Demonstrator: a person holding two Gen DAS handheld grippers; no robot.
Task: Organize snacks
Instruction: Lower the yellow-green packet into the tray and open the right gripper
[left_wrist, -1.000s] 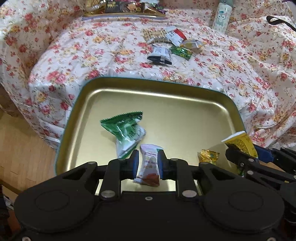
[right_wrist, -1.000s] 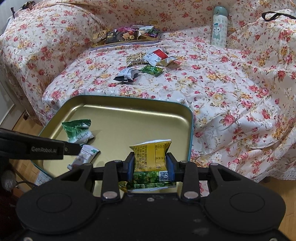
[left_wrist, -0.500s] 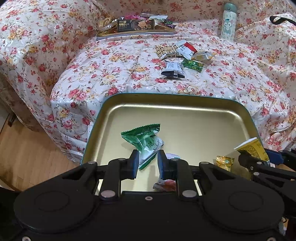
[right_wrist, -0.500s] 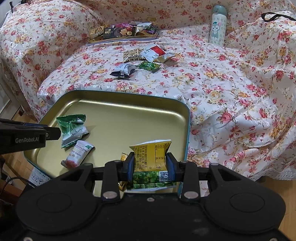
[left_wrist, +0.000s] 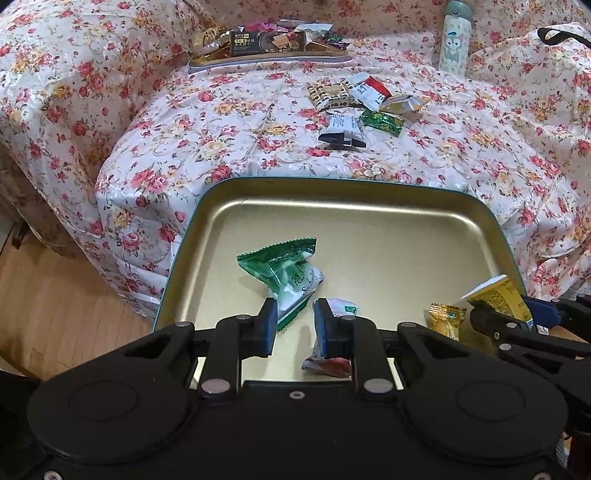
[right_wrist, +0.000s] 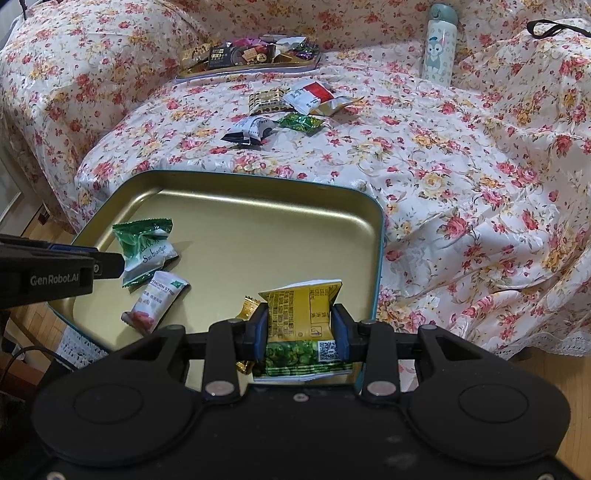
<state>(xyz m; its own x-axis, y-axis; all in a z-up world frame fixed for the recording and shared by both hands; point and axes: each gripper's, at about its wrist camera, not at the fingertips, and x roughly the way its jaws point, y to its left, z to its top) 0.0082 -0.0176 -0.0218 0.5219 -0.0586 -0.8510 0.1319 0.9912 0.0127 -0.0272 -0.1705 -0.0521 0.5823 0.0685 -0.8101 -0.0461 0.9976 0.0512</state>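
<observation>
**Over the gold tray: right packet pinched, drop pending**

At the bottom of the right wrist view: right gripper (right_wrist: 300, 328) clamped on the yellow-green packet (right_wrist: 301, 314), pads pressing its two side edges, long axis running straight out along the fingers, printed back facing up. Hanging over the lower right corner of the gold tray (right_wrist: 277, 240), so the drop point lies directly below. Probably just a release needed, no reach.

Just left of the packet: small gold candy (right_wrist: 248, 308) on the tray floor, partly hidden behind the left pad. Risk of landing on it, harmless.

At the bottom of the left wrist view: left gripper (left_wrist: 294, 325) drawn nearly together, narrow gap, nothing pinched. White-red strip (left_wrist: 334, 332) lying on the tray mostly behind its right finger, green packet (left_wrist: 284, 273) just beyond its left one.

Further up, on the floral cover (right_wrist: 461, 166): loose snack cluster (right_wrist: 288, 110) in the upper middle of the frame, well apart from both grippers, roughly centred between them. Likely the next pickups, either hand.

Furthest: second tray (right_wrist: 251, 70), already loaded, and a bottle (right_wrist: 437, 44) at the upper right.
</observation>
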